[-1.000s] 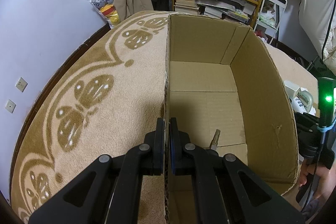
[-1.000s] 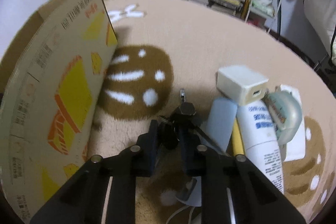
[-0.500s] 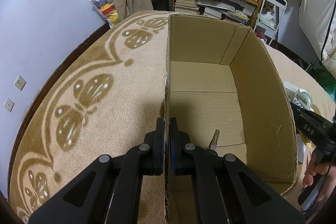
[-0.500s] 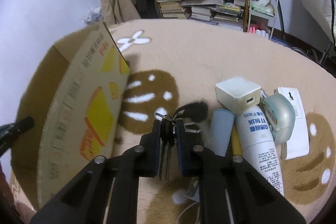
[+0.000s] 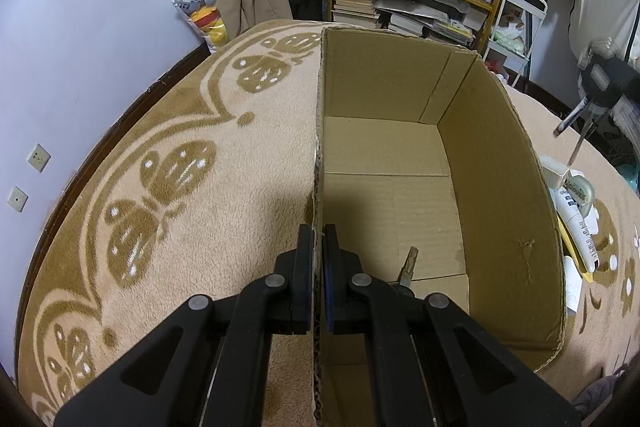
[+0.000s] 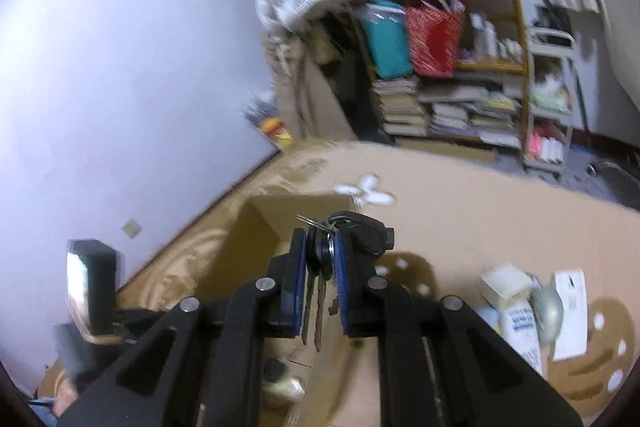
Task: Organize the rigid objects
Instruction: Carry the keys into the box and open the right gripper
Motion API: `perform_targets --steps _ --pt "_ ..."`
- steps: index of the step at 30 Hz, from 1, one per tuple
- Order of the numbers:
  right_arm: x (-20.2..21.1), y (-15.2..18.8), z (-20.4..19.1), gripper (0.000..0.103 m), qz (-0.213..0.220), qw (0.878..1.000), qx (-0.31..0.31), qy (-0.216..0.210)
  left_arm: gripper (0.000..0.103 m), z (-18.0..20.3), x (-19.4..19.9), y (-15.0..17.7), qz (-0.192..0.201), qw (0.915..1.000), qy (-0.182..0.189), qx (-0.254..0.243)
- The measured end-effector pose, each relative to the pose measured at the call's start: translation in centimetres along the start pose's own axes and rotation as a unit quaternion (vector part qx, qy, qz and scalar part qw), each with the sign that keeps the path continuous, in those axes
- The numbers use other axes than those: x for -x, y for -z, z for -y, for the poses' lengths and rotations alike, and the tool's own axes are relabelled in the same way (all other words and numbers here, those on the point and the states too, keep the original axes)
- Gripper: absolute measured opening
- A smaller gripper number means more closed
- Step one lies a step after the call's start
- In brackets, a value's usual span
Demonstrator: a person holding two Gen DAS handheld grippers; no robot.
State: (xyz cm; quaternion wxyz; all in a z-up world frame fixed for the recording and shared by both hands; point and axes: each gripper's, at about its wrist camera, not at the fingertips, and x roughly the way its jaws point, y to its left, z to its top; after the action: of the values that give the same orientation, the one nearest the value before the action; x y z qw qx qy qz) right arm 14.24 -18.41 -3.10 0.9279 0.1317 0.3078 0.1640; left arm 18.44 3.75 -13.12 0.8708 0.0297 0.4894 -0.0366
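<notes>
on the carpet (image 5: 168, 195): one cardboard box (image 5: 496, 163), wall pinched by closed left gripper (image 5: 319, 247); one key bunch (image 6: 320, 251), two blades dangling, clamped in right gripper (image 6: 319, 247); one key (image 5: 410, 263) inside.

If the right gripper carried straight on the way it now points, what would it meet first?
Probably the cardboard box, whose open top lies just beyond the right gripper and its bunch of keys; blur leaves depth uncertain.

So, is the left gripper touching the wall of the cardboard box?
Touching. In the left wrist view the left gripper has its jaws shut on the near wall of the cardboard box, one on each side, with no gap showing.
</notes>
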Motion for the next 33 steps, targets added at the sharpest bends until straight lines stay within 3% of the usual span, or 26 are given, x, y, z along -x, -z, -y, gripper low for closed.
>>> perform_targets --steps 4,14,21,24,26,28,31,33 --pt "-0.5 0.5 -2.5 0.015 -0.012 0.999 0.026 -0.025 0.004 0.0 0.1 0.0 0.001 1.0000 0.000 0.003" --pt "-6.1 4.6 -4.9 0.016 -0.103 0.990 0.094 0.000 0.004 -0.8 0.2 -0.1 0.008 0.9998 -0.001 0.016" --pt "-5.8 4.5 -4.9 0.018 -0.108 0.989 0.099 0.010 0.004 -0.7 0.3 0.0 0.009 0.9998 -0.001 0.016" --pt "-5.1 3.8 -4.6 0.039 -0.104 0.990 0.099 0.016 0.004 -0.7 0.4 0.0 0.010 0.9998 -0.001 0.017" --pt "-4.4 3.2 -4.2 0.069 -0.093 0.991 0.096 0.026 0.004 -0.7 0.5 0.0 0.010 0.9998 -0.002 0.016" --pt "-3.4 2.4 -3.5 0.077 -0.079 0.992 0.091 0.041 0.004 -0.7 0.5 0.0 0.010 0.9998 -0.002 0.017" --pt "-2.5 1.5 -2.4 0.099 -0.071 0.992 0.081 0.062 0.004 -0.7 0.5 0.0 0.011 0.9998 -0.002 0.016" --pt "-1.8 1.2 -1.4 0.103 -0.066 0.992 0.077 0.076 0.004 -0.7 0.6 0.0 0.011 0.9998 -0.002 0.016"
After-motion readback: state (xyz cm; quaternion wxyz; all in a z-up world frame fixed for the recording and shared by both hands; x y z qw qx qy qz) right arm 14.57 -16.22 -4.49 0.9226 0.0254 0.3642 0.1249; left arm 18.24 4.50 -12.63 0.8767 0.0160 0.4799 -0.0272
